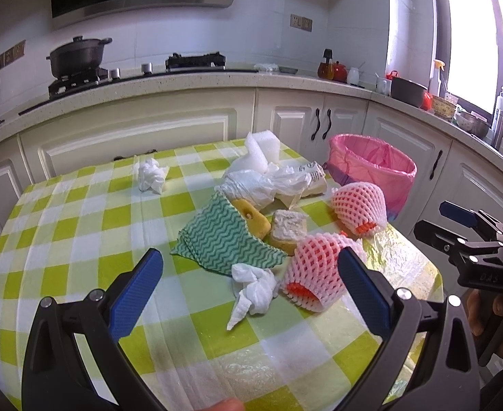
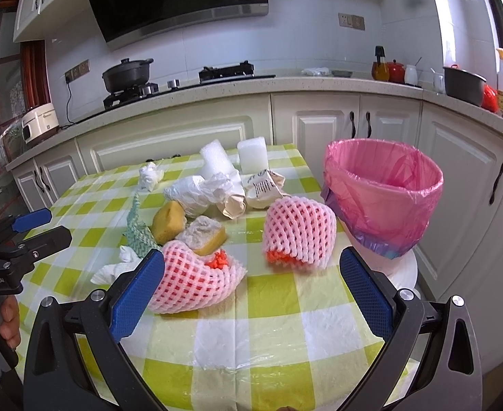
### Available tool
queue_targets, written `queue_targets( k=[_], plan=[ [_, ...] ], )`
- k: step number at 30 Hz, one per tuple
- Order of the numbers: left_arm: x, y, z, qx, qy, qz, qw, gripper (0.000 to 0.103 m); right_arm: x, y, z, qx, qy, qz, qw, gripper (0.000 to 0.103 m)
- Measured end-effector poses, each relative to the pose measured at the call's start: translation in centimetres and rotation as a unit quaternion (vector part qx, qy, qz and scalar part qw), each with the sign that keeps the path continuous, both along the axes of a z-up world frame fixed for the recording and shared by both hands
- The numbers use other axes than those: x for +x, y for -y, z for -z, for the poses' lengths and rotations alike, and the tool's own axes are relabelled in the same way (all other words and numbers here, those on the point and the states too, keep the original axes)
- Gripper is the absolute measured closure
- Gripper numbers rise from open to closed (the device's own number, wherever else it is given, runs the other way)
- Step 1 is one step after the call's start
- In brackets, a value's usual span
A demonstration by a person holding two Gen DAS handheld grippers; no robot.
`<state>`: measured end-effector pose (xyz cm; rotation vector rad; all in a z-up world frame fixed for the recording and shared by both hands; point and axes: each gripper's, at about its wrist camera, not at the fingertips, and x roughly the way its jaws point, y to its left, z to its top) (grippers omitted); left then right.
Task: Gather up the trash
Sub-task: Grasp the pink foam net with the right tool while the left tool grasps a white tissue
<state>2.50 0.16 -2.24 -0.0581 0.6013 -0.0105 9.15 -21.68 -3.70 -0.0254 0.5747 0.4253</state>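
Trash lies on a green-checked table (image 1: 63, 226): two pink foam fruit nets (image 1: 314, 274) (image 1: 359, 207), a crumpled white tissue (image 1: 253, 289), a green wavy cloth (image 1: 222, 239), two yellow sponges (image 1: 287, 231), white plastic wrap (image 1: 261, 185), foam blocks (image 1: 263, 145) and a far tissue ball (image 1: 152, 174). A bin with a pink liner (image 2: 385, 198) stands off the table's right edge. My left gripper (image 1: 249, 282) is open, just before the near tissue and near net. My right gripper (image 2: 251, 282) is open, empty, between the near net (image 2: 196, 279) and far net (image 2: 297, 231).
Kitchen counter and cream cabinets (image 2: 183, 137) run behind the table, with a black pot (image 2: 126, 73) on the stove. The right gripper shows at the right edge of the left wrist view (image 1: 470, 236); the left gripper shows at the left edge of the right wrist view (image 2: 22, 236).
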Motion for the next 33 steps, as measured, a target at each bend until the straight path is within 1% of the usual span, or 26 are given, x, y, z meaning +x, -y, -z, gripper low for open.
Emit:
queue_targets(
  k=[3, 5, 8, 10, 13, 15, 20, 22, 23, 24, 25, 26, 28, 30, 33],
  plan=[
    [1.0, -0.1, 1.4, -0.001, -0.023, 0.002, 0.9997, 0.005, 1.3, -0.1, 0.8, -0.007, -0.014, 0.001, 1.000, 0.007],
    [1.6, -0.2, 2.4, -0.005, -0.040, 0.006, 0.9992, 0.006, 2.6, 0.0, 1.4, -0.015, -0.028, 0.004, 0.999, 0.007],
    [2.7, -0.4, 4.1, -0.011, -0.069, 0.011, 0.9975, 0.017, 4.7, 0.1, 2.6, -0.021, -0.056, 0.004, 0.998, 0.007],
    [3.3, -0.5, 5.0, -0.011, -0.084, 0.014, 0.9963, 0.030, 6.1, 0.2, 3.4, -0.030, -0.072, 0.008, 0.997, 0.007],
    [4.4, -0.7, 6.4, -0.020, -0.108, 0.019, 0.9938, 0.038, 8.4, 0.2, 4.4, -0.046, -0.098, 0.014, 0.994, 0.007],
    [5.1, -0.7, 7.2, -0.017, -0.122, 0.022, 0.9921, 0.040, 9.6, 0.4, 4.5, -0.047, -0.105, 0.018, 0.993, 0.007],
    [6.1, -0.5, 8.8, -0.014, -0.151, 0.028, 0.9881, 0.052, 12.6, -0.4, 4.9, -0.061, -0.127, 0.013, 0.990, 0.007],
    [6.4, -0.5, 9.1, -0.017, -0.157, 0.030, 0.9870, 0.064, 13.6, -0.6, 5.2, -0.062, -0.136, 0.013, 0.989, 0.007],
    [6.4, -0.5, 9.2, -0.019, -0.159, 0.032, 0.9866, 0.068, 14.0, -0.6, 5.4, -0.062, -0.141, 0.014, 0.988, 0.007],
    [6.5, -0.6, 9.2, -0.021, -0.161, 0.034, 0.9861, 0.075, 14.3, -0.6, 5.6, -0.060, -0.145, 0.016, 0.987, 0.017],
    [6.6, -0.6, 9.2, -0.020, -0.163, 0.035, 0.9857, 0.076, 14.6, -0.6, 5.8, -0.059, -0.150, 0.016, 0.987, 0.027],
    [6.6, -0.6, 9.1, -0.021, -0.164, 0.035, 0.9856, 0.076, 14.9, -0.6, 6.1, -0.057, -0.160, 0.011, 0.985, 0.039],
    [6.6, -0.7, 8.9, -0.023, -0.167, 0.035, 0.9851, 0.078, 14.9, -0.5, 6.3, -0.055, -0.164, 0.012, 0.985, 0.047],
    [6.4, -0.7, 8.6, -0.022, -0.167, 0.034, 0.9851, 0.078, 14.5, -0.4, 6.0, -0.055, -0.160, 0.011, 0.986, 0.059],
    [6.0, -0.5, 7.8, -0.019, -0.165, 0.034, 0.9855, 0.079, 14.2, 0.0, 5.7, -0.048, -0.157, 0.007, 0.986, 0.065]
  ],
)
